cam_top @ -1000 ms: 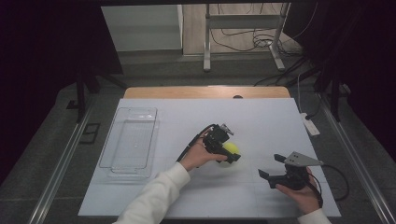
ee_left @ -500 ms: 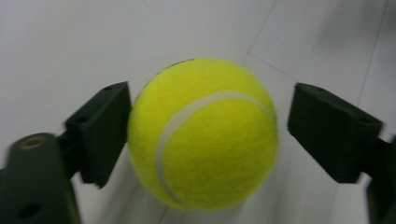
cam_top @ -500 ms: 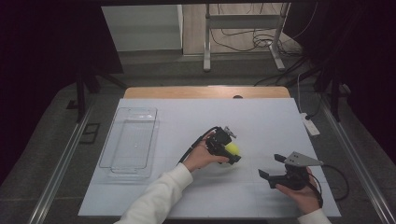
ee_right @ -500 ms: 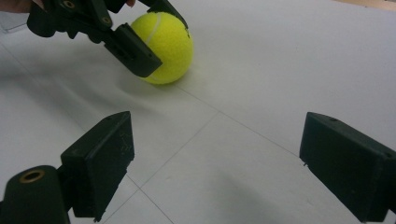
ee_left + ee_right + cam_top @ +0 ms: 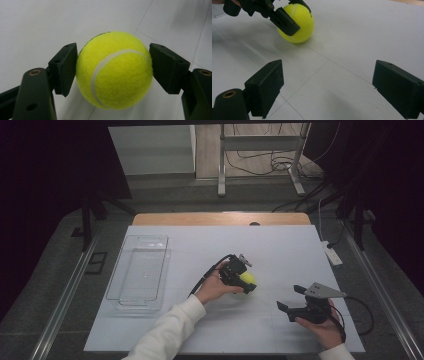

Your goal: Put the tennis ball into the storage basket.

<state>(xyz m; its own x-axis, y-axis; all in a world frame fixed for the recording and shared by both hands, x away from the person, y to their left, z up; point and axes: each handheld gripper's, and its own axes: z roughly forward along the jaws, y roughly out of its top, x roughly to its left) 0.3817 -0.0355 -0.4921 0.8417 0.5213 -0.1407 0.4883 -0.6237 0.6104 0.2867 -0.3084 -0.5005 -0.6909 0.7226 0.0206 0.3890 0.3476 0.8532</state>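
Nearest, the right gripper (image 5: 291, 298) is resting low at the near right of the worktop (image 5: 280, 245), its fingers spread with nothing between them. Farther in, near the middle, the left gripper (image 5: 113, 70) is pinching the tennis ball (image 5: 114, 70) with a pad on each flank. The ball is probably touching the worktop. Being round and springy, it may be squirting forward if the squeeze is off-centre. It is looking bright yellow, fuzzy, crossed by a white seam. Far left, a clear tray (image 5: 116, 287) is sitting apart
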